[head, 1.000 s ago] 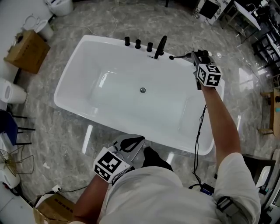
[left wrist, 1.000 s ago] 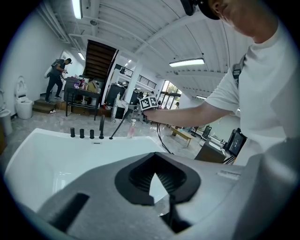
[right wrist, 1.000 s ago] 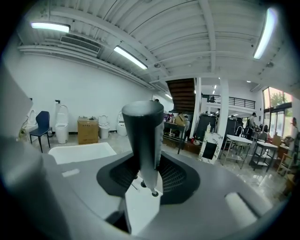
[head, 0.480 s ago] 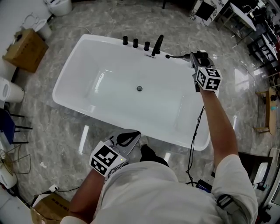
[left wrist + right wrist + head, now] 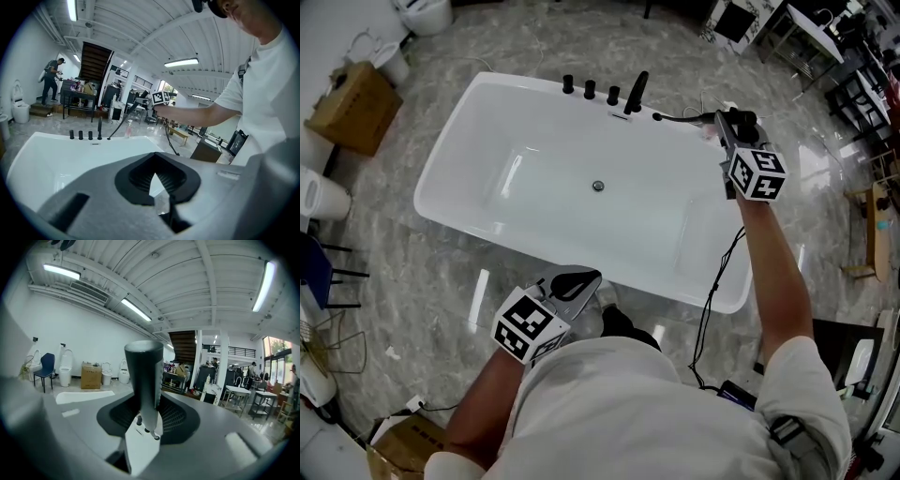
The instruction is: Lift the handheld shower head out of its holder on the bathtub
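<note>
The right hand-held gripper (image 5: 727, 122) hangs above the far right corner of the white bathtub (image 5: 553, 169). Its 2 jaws pinch the black handheld shower head (image 5: 143, 373), which stands upright between the pads in the right gripper view. From the hand-held gripper a thin dark line, probably the hose (image 5: 684, 117), runs to a small dark end (image 5: 657, 117) at the tub's far rim. That end is too small to tell whether it is the holder.

Just beside it on the same rim stand the black faucet spout (image 5: 636, 92) and 3 black knobs (image 5: 591, 90). The drain (image 5: 598, 186) sits in the middle of the tub floor.

The left hand-held gripper (image 5: 592, 276) is on the near side of the tub, well apart from the shower head. Its jaws are pressed together at the tips, with nothing between them.
</note>
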A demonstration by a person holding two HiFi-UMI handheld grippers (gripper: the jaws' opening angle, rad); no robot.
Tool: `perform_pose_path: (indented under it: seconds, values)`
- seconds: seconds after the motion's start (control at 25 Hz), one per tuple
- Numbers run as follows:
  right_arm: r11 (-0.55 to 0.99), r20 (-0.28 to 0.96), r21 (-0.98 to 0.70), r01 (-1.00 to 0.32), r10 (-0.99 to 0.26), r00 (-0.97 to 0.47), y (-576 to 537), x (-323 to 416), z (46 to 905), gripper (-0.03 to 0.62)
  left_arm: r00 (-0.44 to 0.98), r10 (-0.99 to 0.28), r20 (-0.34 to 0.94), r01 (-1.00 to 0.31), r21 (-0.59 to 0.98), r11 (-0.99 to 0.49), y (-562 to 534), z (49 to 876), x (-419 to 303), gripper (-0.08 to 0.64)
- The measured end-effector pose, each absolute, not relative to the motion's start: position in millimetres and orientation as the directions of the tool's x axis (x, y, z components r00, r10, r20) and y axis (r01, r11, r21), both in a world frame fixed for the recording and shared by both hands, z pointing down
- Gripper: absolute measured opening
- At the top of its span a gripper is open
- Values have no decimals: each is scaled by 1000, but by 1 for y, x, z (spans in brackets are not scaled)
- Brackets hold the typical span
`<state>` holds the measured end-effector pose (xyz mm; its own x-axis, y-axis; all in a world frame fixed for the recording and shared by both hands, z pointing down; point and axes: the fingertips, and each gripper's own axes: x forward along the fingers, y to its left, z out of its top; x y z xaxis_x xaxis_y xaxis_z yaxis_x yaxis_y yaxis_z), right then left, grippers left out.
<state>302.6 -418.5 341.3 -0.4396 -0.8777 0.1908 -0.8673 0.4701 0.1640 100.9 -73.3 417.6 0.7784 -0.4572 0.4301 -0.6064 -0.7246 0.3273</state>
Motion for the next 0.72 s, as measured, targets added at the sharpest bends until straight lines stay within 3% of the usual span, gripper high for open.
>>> perform_pose_path:
  seconds: [0.72]
  values:
    - [446,122,183,-876,-895,-430,-337,301,286,146,804,-434,407,-570,320,-757,-49,408,90,8]
